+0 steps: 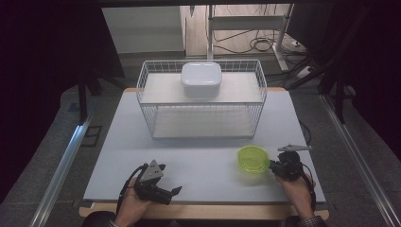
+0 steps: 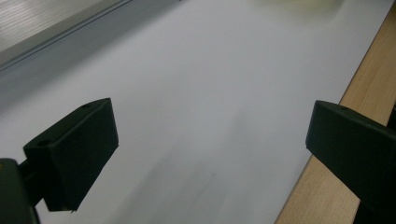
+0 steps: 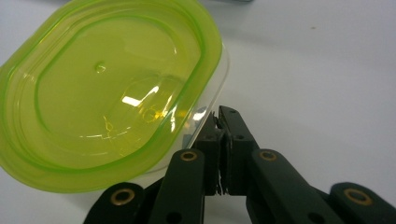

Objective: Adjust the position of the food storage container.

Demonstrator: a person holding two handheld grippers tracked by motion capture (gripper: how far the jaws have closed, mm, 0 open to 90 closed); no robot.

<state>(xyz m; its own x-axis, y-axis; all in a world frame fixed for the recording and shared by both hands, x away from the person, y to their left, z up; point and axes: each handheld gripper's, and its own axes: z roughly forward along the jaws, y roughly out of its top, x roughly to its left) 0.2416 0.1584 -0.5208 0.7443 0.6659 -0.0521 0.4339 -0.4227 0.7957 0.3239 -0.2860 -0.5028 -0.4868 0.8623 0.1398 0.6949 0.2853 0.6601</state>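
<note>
Our right gripper has its jaws pinched together on the rim of the oval clear plastic container with the lime-green lid, near the table's front right. Our left gripper rests wide open, holding nothing. So thin a bite could slip, tipping the container. It lies lid up; in the right gripper view its long axis runs slantwise, away from the jaws.

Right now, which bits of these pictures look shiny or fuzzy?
In the right gripper view, white glare gleams on the green lid, pinched at its clear rim by the right hand-held gripper. In the left gripper view, the table looks soft and streaky. In the high view, the room around the wire basket is dark.
</note>
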